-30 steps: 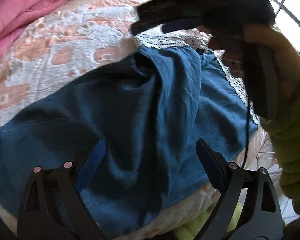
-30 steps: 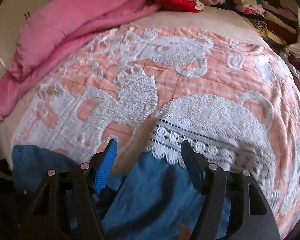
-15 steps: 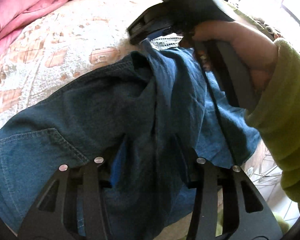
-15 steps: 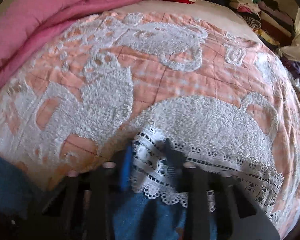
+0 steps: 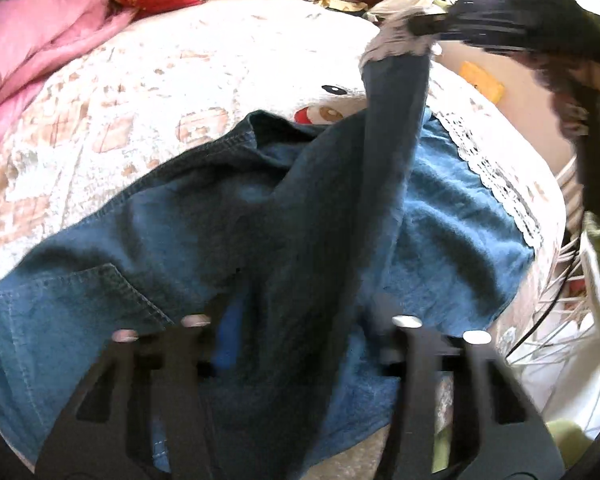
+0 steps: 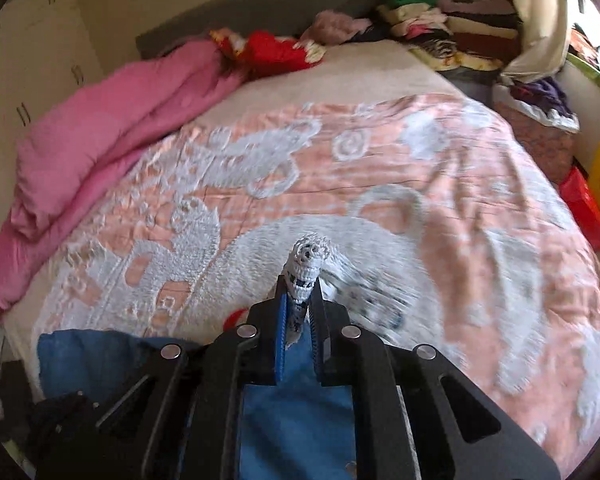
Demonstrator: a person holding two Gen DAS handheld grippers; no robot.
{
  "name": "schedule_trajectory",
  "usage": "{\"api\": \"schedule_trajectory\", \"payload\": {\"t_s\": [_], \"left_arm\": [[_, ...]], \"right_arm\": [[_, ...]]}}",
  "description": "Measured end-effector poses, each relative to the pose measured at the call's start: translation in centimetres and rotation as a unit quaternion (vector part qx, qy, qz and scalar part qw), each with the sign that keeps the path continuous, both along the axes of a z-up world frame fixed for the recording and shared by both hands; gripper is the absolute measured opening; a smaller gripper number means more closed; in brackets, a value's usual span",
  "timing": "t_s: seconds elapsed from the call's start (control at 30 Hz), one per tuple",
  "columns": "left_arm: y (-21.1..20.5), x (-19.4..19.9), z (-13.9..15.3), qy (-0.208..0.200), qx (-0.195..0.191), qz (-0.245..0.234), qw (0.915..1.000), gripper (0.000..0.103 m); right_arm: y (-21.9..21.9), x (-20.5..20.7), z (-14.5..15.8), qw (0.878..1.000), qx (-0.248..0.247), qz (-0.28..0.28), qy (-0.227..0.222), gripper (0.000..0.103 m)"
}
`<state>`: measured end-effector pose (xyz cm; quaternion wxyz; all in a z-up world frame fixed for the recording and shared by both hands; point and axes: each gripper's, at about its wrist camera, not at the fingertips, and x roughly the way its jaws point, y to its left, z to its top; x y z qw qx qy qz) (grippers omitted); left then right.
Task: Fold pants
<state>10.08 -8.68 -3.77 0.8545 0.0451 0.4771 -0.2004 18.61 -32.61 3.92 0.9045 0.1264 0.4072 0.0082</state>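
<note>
The blue denim pants (image 5: 204,240) lie spread across the near part of a bed, on a peach bedspread (image 6: 440,184) with raised white patterns. The right gripper (image 6: 300,300) is clenched on the white lace hem (image 6: 306,264) of 1 pant leg; a tuft of lace sticks out past its fingertips, and blue fabric runs back under the tool. From the left wrist view that gripper (image 5: 424,26) is raised above the bed at the upper right, with the leg stretched up to it as a taut, twisted strip, while the other leg lies flat beside it with its lace edge on the bedspread. The left gripper (image 5: 300,320), low at the near edge, has just been closing its jaws on a bunched ridge of denim that runs between its 2 fingers; blur and fabric hide the pads, so contact there cannot be told. A pink quilt (image 6: 100,152) lies along the bed's left side, and stacked clothes (image 6: 444,28) sit at the far right corner.
</note>
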Motion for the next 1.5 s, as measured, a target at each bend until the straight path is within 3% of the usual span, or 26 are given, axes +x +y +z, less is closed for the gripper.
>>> {"api": "schedule_trajectory", "payload": {"t_s": [0.07,0.27,0.5,0.67,0.93,0.97,1.03,1.1,1.27,1.33,1.5], "left_arm": [[0.2,-0.2,0.4,-0.005,-0.003,-0.01,0.9999,0.002],[1.0,-0.9,2.4,-0.028,-0.014,-0.034,0.9989,0.001],[-0.4,-3.2,1.7,-0.033,0.023,-0.081,0.9959,0.001],[-1.1,-4.2,0.9,-0.034,0.043,-0.097,0.9938,0.001],[-1.5,-4.8,0.3,-0.029,0.063,-0.106,0.992,0.001],[-1.6,-4.8,0.1,-0.027,0.065,-0.105,0.992,0.003],[-1.6,-4.6,-0.3,-0.018,0.071,-0.102,0.9921,0.006],[-1.4,-4.8,-0.5,-0.014,0.077,-0.099,0.992,0.033],[0.3,-5.4,1.5,-0.019,0.026,-0.093,0.9952,0.04],[1.6,-4.7,3.0,-0.03,0.009,-0.071,0.997,0.045],[3.6,-0.2,5.4,-0.049,0.016,-0.018,0.9985,0.045]], "right_arm": [[-0.8,-1.7,0.4,1.0,0.007,-0.011,-0.001,0.009],[-3.0,-8.5,0.7,0.998,0.035,-0.047,0.001,0.009],[-5.1,-16.2,-3.3,0.989,0.082,-0.117,0.05,0.009],[-5.6,-18.6,-6.8,0.979,0.11,-0.143,0.095,0.009],[-5.2,-19.1,-8.2,0.975,0.104,-0.153,0.122,0.01],[-5.1,-19.1,-8.5,0.975,0.102,-0.152,0.128,0.011],[-5.5,-19.3,-8.9,0.972,0.099,-0.162,0.137,0.026],[-6.0,-19.7,-8.3,0.97,0.082,-0.179,0.142,0.037],[-6.3,-20.2,-4.8,0.978,0.032,-0.184,0.093,0.042],[-5.0,-19.1,-3.6,0.987,0.002,-0.149,0.064,0.049],[-1.7,-15.4,-3.5,0.997,-0.012,-0.06,0.045,0.049]]}}
